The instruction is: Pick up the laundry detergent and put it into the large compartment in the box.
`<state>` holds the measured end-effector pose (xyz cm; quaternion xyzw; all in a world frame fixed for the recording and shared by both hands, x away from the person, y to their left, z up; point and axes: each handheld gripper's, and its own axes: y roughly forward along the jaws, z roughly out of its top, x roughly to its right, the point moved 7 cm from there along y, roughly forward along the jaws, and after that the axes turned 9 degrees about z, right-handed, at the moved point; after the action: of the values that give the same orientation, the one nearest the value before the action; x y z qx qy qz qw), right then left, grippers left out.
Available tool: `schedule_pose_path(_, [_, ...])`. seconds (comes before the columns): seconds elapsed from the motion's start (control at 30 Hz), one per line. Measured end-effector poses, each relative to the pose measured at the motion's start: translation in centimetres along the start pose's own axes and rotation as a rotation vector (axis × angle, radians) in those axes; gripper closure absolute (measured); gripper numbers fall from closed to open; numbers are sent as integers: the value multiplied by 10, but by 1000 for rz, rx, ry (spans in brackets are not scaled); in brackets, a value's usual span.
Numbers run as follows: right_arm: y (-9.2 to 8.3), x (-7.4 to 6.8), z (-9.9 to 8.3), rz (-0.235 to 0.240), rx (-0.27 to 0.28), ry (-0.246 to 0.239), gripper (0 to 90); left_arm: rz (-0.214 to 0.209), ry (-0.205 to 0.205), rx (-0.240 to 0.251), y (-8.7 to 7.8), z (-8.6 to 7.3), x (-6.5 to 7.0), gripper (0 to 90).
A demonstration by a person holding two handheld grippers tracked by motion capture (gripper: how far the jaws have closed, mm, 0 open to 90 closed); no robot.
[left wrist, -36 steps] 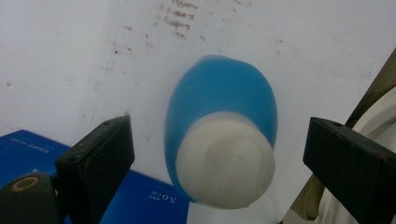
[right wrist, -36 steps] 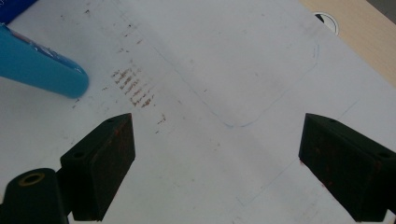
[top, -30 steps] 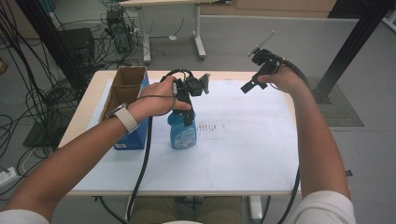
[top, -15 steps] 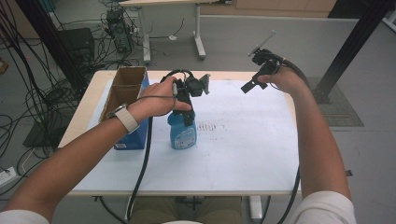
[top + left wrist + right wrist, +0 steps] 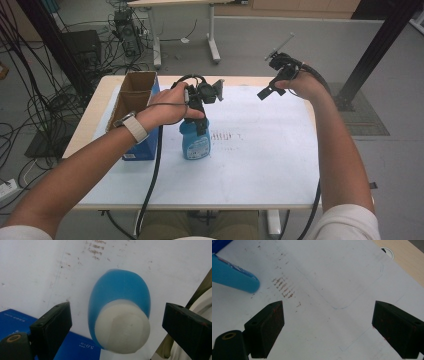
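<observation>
A blue bottle [image 5: 195, 141] with a white cap [image 5: 122, 326] stands upright on the white sheet. My left gripper [image 5: 201, 120] hangs right above it, pointing down. In the left gripper view the cap sits between the two black jaws of this gripper [image 5: 115, 320], with a gap on each side, so the gripper is open and touches nothing. My right gripper [image 5: 267, 90] is held up over the far right part of the table. It is open [image 5: 328, 322] with only the sheet beneath it, and the bottle [image 5: 234, 277] lies off to its upper left.
An open-topped cardboard box with blue sides [image 5: 131, 107] stands just left of the bottle, close to my left wrist; its blue face [image 5: 17, 320] shows under the left jaw. The white sheet [image 5: 260, 150] bears brown smudges [image 5: 284, 287]. The tabletop's wooden edge [image 5: 404, 257] runs along the far side.
</observation>
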<state>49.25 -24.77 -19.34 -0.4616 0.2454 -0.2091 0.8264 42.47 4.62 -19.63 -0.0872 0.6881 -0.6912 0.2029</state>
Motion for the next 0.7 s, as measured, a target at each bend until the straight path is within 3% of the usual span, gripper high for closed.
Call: schedule_pose_path(0.7, [0,0,0,-1,1,3,107,-1,8,1,1,1,-1,104])
